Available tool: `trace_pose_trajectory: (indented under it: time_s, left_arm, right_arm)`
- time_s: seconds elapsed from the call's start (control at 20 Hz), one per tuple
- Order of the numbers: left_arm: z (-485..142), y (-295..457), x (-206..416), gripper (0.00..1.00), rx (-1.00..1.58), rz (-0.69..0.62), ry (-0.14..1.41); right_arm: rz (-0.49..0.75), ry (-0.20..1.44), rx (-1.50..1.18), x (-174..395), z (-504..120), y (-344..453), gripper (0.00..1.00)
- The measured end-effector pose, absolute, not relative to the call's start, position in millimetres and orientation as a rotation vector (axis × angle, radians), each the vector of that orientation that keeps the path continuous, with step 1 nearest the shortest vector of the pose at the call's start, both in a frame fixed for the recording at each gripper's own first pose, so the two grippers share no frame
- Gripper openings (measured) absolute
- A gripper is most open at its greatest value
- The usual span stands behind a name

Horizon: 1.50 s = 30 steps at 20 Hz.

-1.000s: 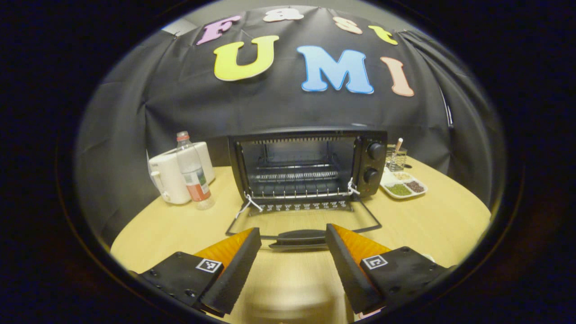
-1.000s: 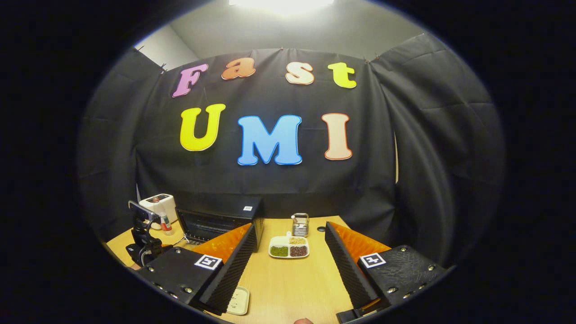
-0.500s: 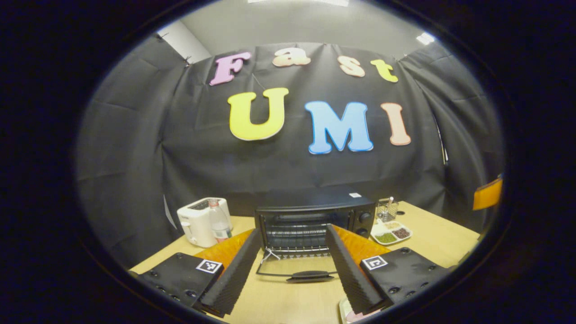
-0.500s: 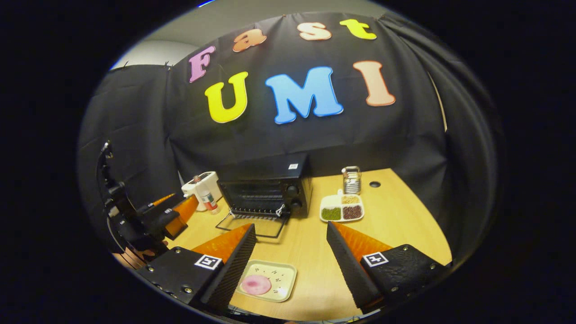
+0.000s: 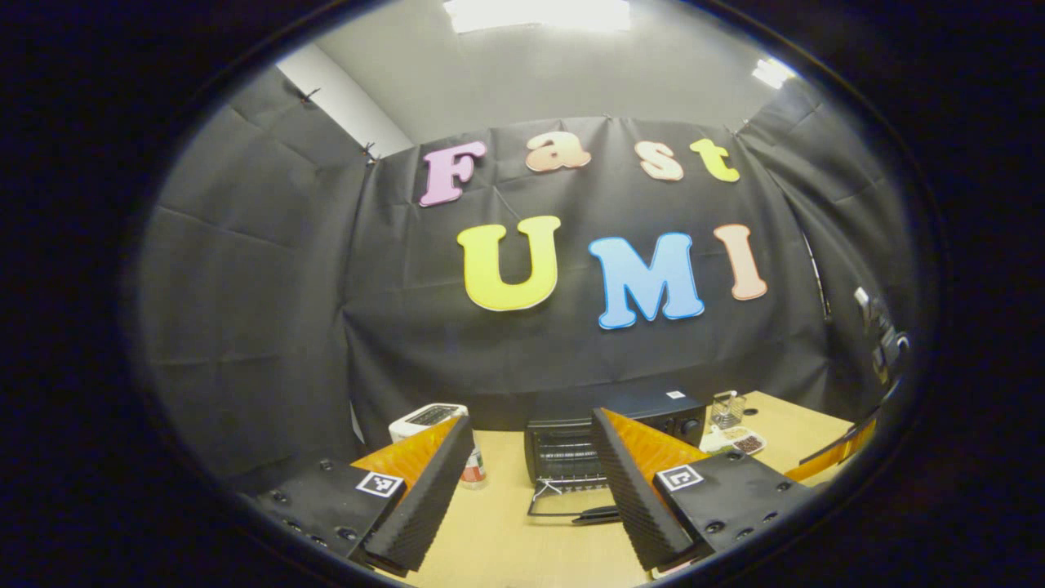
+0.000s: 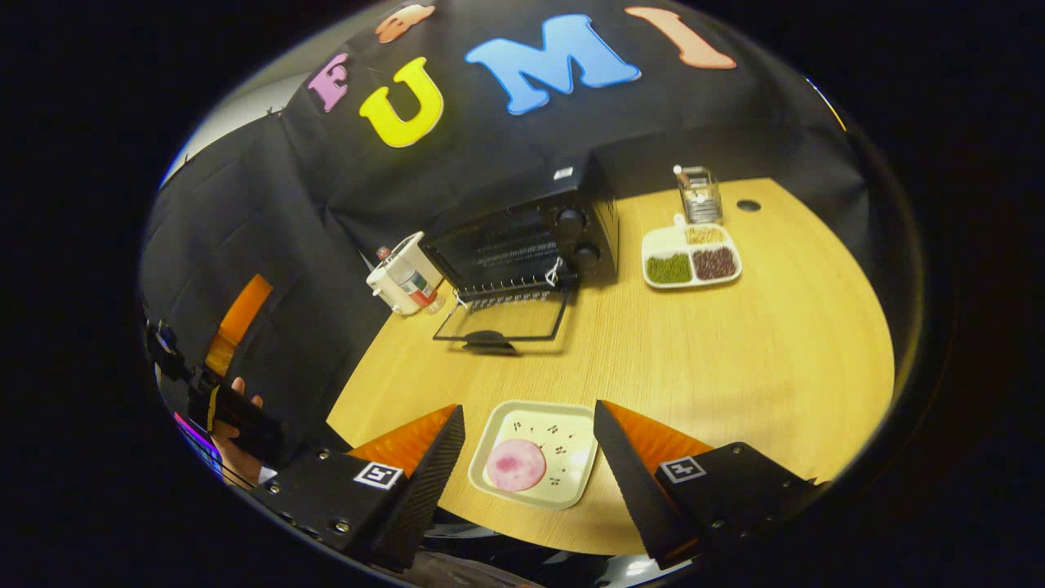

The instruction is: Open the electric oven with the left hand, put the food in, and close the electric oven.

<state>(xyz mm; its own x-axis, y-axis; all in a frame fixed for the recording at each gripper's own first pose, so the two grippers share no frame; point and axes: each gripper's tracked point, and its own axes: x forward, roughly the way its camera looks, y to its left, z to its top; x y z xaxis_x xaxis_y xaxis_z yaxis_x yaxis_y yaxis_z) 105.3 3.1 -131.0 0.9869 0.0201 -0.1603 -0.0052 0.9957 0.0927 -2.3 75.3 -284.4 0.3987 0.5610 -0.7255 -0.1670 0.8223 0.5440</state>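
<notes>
Plate (image 6: 533, 453) between wide right tongs (image 6: 529, 457), light, stiff (slippery rim?); grip at 3 o'clock edge. Left tongs (image 5: 532, 482) wide, empty.

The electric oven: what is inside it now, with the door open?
Inside the electric oven the right gripper view shows a wire rack and no food. The deeper part is dark and cannot be judged. The pink food lies on its small tray, near the table edge.

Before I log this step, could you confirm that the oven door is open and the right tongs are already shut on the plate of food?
Not quite: the right gripper view shows the right tongs open, either side of the plate. The oven door is indeed open.
</notes>
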Motion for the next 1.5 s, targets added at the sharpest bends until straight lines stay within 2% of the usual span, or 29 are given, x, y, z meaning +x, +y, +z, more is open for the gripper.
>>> trace_pose_trajectory:
  time_s: [0.15, 0.2, 0.25, 0.4, 0.5, 0.6, 0.65, 0.7, 0.75, 0.8, 0.9, 0.95, 1.0, 1.1, 1.5]
  left_arm:
    - [-125.8, 14.0, 96.2, 1.0, 0.075, 0.045, 0.156]
    - [-124.9, 18.0, 93.1, 0.97, 0.081, 0.055, 0.156]
    - [-127.9, 21.0, 89.9, 1.0, 0.09, 0.063, 0.163]
    - [-132.3, 28.4, 81.3, 1.0, 0.107, 0.075, 0.187]
    - [-134.3, 34.0, 77.9, 1.0, 0.114, 0.085, 0.192]
    - [-136.8, 40.2, 76.7, 1.0, 0.111, 0.099, 0.2]
    - [-139.5, 42.1, 76.7, 1.0, 0.107, 0.107, 0.203]
    - [-140.9, 44.4, 77.1, 1.0, 0.102, 0.113, 0.207]
    - [-143.5, 46.8, 76.6, 0.97, 0.099, 0.118, 0.211]
    - [-143.8, 48.8, 76.5, 0.97, 0.098, 0.123, 0.212]
    - [-142.5, 55.0, 76.8, 0.97, 0.1, 0.132, 0.209]
    - [-142.1, 56.9, 76.4, 0.97, 0.1, 0.133, 0.209]
    - [-142.1, 59.6, 78.5, 0.97, 0.101, 0.135, 0.211]
    - [-143.1, 60.0, 80.3, 0.97, 0.104, 0.136, 0.21]
    - [-142.2, 53.2, 91.9, 0.97, 0.11, 0.104, 0.203]
  right_arm:
    - [0.482, 1.196, 0.488, -10.1, -313.4, 79.3, 0.97]
    - [0.475, 1.236, 0.498, -11.1, -323.6, 77.8, 0.96]
    - [0.467, 1.276, 0.505, -12.7, -333.9, 77.1, 0.96]
    - [0.437, 1.407, 0.5, -15.2, -365.3, 75.1, 0.96]
    - [0.424, 1.474, 0.508, -21.9, -376.2, 76.4, 0.9]
    - [0.428, 1.533, 0.503, -31.2, -387.7, 77.7, 0.9]
    - [0.423, 1.556, 0.488, -35.2, -392.5, 77.8, 0.8]
    - [0.423, 1.574, 0.472, -37.8, -397.0, 76.5, 0.65]
    - [0.411, 1.592, 0.448, -42.0, -404.2, 75.7, 0.66]
    - [0.417, 1.607, 0.443, -45.1, -407.4, 77.8, 0.57]
    - [0.412, 1.62, 0.459, -43.4, -407.2, 81.2, 0.54]
    - [0.408, 1.629, 0.441, -45.3, -411.4, 80.7, 0.44]
    - [0.385, 1.632, 0.4, -44.4, -416.2, 71.0, 0.43]
    - [0.379, 1.629, 0.434, -46.5, -426.2, 69.3, 0.02]
    - [0.365, 1.594, 0.561, -46.9, -409.4, 75.5, 0.01]
